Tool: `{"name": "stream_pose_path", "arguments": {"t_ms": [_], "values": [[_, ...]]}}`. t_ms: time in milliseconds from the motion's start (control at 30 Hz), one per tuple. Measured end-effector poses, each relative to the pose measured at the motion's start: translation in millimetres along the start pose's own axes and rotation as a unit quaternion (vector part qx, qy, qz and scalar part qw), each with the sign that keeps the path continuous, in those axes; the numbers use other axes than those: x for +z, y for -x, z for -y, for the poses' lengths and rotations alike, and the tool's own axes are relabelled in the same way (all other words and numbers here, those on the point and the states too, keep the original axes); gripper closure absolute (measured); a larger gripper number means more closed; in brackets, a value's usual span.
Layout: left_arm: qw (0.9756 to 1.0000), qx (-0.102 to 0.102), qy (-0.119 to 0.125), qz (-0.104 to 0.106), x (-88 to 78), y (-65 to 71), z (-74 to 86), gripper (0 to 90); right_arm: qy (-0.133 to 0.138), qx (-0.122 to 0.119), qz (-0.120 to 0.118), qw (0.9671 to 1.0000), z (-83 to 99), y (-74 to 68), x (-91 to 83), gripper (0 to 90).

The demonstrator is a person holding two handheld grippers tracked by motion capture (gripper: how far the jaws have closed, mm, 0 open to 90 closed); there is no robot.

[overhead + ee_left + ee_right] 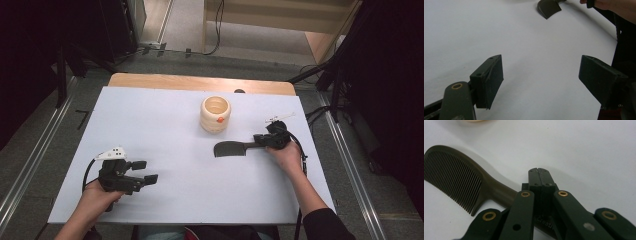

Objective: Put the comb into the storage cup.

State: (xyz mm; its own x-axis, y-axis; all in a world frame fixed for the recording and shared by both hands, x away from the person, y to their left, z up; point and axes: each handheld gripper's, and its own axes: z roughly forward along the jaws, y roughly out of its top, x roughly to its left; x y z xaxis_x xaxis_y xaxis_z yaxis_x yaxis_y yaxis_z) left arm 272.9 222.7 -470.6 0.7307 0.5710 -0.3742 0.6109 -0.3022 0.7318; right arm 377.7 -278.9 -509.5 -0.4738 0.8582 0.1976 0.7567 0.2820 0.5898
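The dark comb [231, 148] lies flat on the white desk [165, 125], right of the middle and nearer to the right edge, with its teeth end toward the middle and its handle toward the right claw [260, 143]. The right claw has its jaws fully closed together, and in the right gripper view the comb handle passes under them, but I cannot tell whether they pinch it. The left claw [145, 171] rests near the front left corner with its jaws wide apart and nothing between them, and a cream cup [215, 114] stands toward the far edge, just behind the comb.
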Motion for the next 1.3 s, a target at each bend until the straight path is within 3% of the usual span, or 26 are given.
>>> {"name": "stream_pose_path", "arguments": {"t_ms": [933, 1300], "values": [[1.0, 0.002, 0.0, 0.002, 0.6, -0.1, -0.4, 20.3, -0.019, -0.026, -0.036, 0.9988, 32.0, -30.3, -18.0, 87.8], [1.0, 0.003, -0.001, 0.002, 0.6, 0.3, -0.8, 20.3, -0.027, -0.018, -0.046, 0.9984, 42.0, -40.1, -23.3, 87.7]]}}
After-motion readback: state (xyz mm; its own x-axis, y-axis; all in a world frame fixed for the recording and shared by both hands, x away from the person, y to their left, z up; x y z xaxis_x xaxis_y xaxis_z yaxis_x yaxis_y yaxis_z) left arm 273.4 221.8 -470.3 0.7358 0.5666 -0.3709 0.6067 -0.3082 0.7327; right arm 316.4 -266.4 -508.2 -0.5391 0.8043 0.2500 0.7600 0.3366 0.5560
